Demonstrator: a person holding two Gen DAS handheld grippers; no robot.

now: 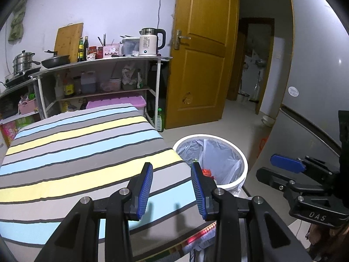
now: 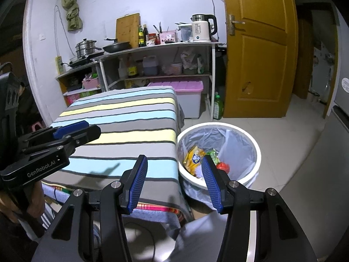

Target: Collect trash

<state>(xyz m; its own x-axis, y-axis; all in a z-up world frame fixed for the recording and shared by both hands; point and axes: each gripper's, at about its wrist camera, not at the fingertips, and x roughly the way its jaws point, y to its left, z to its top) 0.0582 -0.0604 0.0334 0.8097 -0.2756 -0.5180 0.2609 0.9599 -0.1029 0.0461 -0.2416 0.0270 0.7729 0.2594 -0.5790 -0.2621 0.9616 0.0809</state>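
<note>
Two grippers hang empty over the striped table [image 2: 122, 118], the left gripper [image 1: 172, 187] and right gripper [image 2: 174, 181] both with jaws apart. Beside the table, the white bin [image 2: 257, 150] holds the trash: a yellow wrapper [image 2: 194, 156], probably light, crinkly and slippery, best pinched at an edge.

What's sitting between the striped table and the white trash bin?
Nothing: in the right wrist view the white trash bin stands right beside the striped tablecloth's hanging edge, with only a narrow bare gap between them.
</note>
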